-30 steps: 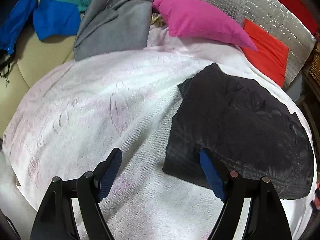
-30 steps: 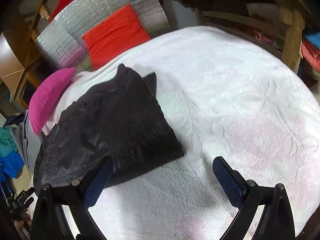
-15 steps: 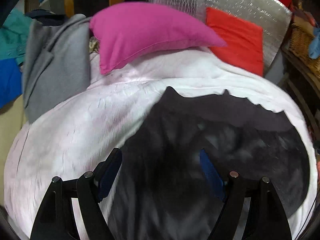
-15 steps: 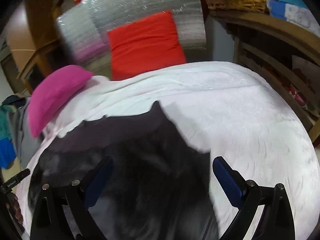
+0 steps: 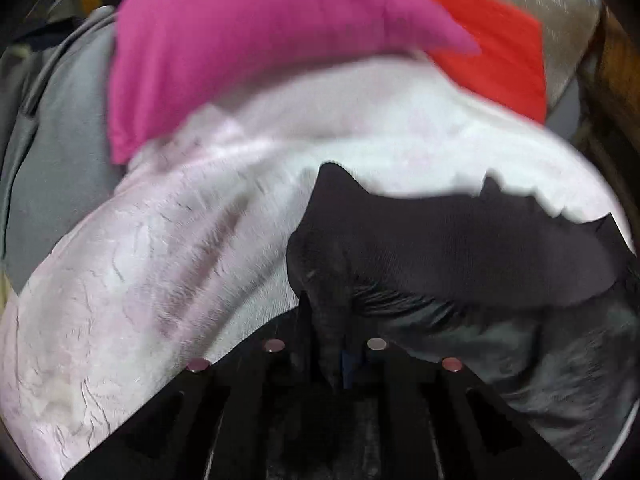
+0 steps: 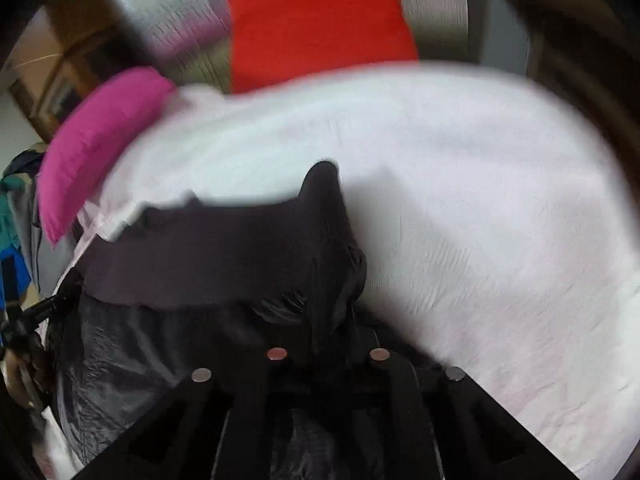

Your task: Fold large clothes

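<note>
A black garment (image 5: 460, 248) lies partly folded on the white blanket (image 5: 140, 280) of the bed. My left gripper (image 5: 332, 344) is shut on the garment's left near corner, and the cloth bunches up between the jaws. In the right wrist view the same black garment (image 6: 224, 256) spreads to the left. My right gripper (image 6: 328, 340) is shut on its right near corner. The near edge is stretched between both grippers and a band of it stands raised. The left gripper also shows in the right wrist view (image 6: 44, 308) at the far left.
A pink pillow (image 5: 248, 40) and a red cushion (image 5: 492, 44) lie at the head of the bed by a silver foil panel (image 6: 168, 4). A grey garment (image 5: 56, 140) lies at the left. White blanket (image 6: 480, 208) extends to the right.
Both grippers were open above the garment's near corners. They have moved forward and down and shut on those corners, and the near edge has lifted.
</note>
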### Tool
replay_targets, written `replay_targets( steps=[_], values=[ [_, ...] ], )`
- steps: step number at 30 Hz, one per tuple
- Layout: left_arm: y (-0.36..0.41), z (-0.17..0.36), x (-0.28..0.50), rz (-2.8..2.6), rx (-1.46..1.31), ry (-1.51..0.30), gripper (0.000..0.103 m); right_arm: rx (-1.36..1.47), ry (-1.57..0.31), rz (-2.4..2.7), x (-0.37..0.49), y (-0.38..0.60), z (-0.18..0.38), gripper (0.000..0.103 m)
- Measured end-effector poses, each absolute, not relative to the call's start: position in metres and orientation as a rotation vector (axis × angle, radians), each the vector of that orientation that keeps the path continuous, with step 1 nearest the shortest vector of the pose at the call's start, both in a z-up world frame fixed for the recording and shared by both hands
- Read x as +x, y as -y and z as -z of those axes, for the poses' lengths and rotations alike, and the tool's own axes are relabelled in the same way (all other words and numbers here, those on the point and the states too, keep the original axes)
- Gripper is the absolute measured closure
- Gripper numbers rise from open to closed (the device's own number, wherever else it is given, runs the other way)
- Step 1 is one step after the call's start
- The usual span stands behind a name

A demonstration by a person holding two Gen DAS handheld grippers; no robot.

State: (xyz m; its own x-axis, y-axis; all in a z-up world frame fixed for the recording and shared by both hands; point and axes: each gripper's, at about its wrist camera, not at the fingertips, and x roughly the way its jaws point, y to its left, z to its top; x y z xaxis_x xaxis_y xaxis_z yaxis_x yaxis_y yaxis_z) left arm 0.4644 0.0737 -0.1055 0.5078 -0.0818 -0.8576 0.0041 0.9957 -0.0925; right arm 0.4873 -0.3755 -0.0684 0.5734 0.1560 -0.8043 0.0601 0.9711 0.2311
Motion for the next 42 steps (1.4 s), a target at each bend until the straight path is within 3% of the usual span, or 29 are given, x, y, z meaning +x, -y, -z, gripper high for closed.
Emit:
replay_targets(
  steps=[2, 6, 8, 9, 10, 11, 12, 13, 23, 24, 25, 26, 27, 28, 33, 38, 42],
  values=[
    [-0.078, 0.11, 0.465, 0.05, -0.084, -1.025, 0.092, 0.272, -0.908, -0.001, 0.479, 0.389, 0.06, 0.094],
    [-0.074, 0.128, 0.469, 0.019, -0.087, -1.057, 0.09, 0.273, -1.017, 0.061, 0.488, 0.391, 0.107, 0.094],
    [-0.073, 0.122, 0.466, 0.019, -0.076, -1.045, 0.081, 0.337, -1.005, 0.059, 0.487, 0.395, 0.111, 0.085],
    [-0.073, 0.119, 0.466, 0.025, -0.069, -1.034, 0.076, 0.37, -1.001, 0.044, 0.485, 0.4, 0.11, 0.072],
    [-0.074, 0.115, 0.466, 0.033, -0.058, -1.016, 0.064, 0.373, -0.999, 0.044, 0.484, 0.404, 0.107, 0.051],
    [-0.074, 0.111, 0.464, 0.025, -0.037, -0.997, 0.057, 0.377, -0.985, 0.035, 0.482, 0.406, 0.104, 0.039],
    [-0.076, 0.107, 0.464, 0.009, -0.012, -0.977, 0.043, 0.384, -0.964, 0.024, 0.482, 0.406, 0.099, 0.024],
    [-0.078, 0.104, 0.466, -0.003, 0.005, -0.957, 0.037, 0.393, -0.938, 0.022, 0.481, 0.408, 0.093, 0.024],
    [-0.062, 0.112, 0.48, 0.022, 0.045, -0.971, 0.036, 0.403, -1.024, -0.043, 0.517, 0.391, 0.105, 0.025],
    [-0.062, 0.113, 0.481, 0.022, 0.041, -0.972, 0.036, 0.389, -1.035, -0.046, 0.52, 0.388, 0.109, 0.038],
    [-0.063, 0.113, 0.482, 0.026, 0.032, -0.973, 0.038, 0.375, -1.045, -0.054, 0.522, 0.384, 0.11, 0.065],
    [-0.063, 0.113, 0.484, 0.037, 0.023, -0.975, 0.047, 0.353, -1.051, -0.041, 0.522, 0.382, 0.11, 0.07],
    [-0.063, 0.114, 0.486, 0.028, 0.032, -0.99, 0.082, 0.327, -1.044, -0.041, 0.521, 0.379, 0.108, 0.082],
    [-0.064, 0.115, 0.488, 0.032, 0.026, -1.005, 0.083, 0.292, -1.033, -0.038, 0.517, 0.377, 0.101, 0.086],
    [-0.074, 0.106, 0.486, 0.041, -0.039, -0.962, 0.085, 0.204, -0.878, 0.019, 0.499, 0.376, 0.062, 0.089],
    [-0.069, 0.133, 0.493, 0.003, -0.021, -1.021, 0.085, 0.214, -0.996, 0.096, 0.512, 0.379, 0.121, 0.089],
    [-0.073, 0.133, 0.496, 0.004, -0.051, -1.037, 0.083, 0.264, -0.991, 0.11, 0.513, 0.385, 0.124, 0.087]
  ],
)
